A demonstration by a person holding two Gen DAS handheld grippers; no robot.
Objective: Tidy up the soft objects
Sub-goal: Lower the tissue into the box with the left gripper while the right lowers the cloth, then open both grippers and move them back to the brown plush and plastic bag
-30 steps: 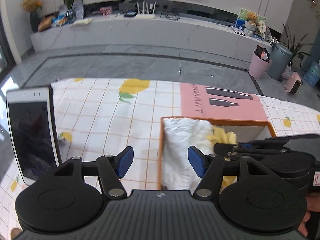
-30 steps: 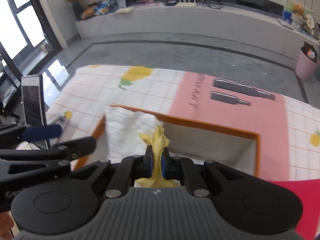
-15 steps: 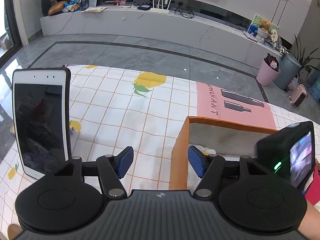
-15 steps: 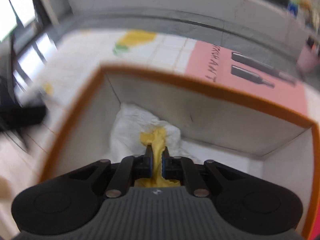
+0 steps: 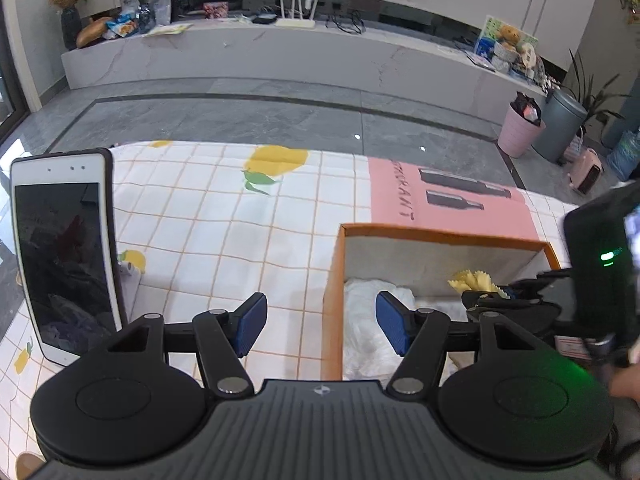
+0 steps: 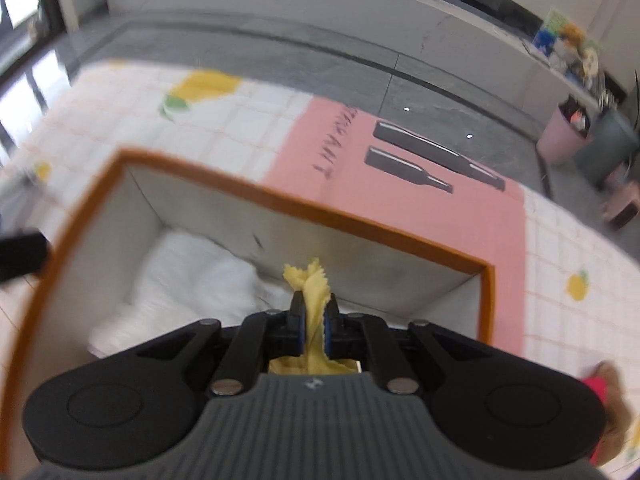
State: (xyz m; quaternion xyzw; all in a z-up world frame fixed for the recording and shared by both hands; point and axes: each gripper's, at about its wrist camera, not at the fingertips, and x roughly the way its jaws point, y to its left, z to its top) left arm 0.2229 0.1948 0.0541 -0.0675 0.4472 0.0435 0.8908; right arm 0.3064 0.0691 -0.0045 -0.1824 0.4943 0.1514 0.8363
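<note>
right gripper is clamped on a yellow cloth, crumpled end poking up past the fingertips, and it's hanging over the inside of the orange-rimmed box sitting on the checked lemon-print surface. there's a white fluffy cloth already lying in the left part of that box. left gripper has its jaws spread with nothing between them, parked over the box's left edge. a white phone stands propped off to the left
</note>
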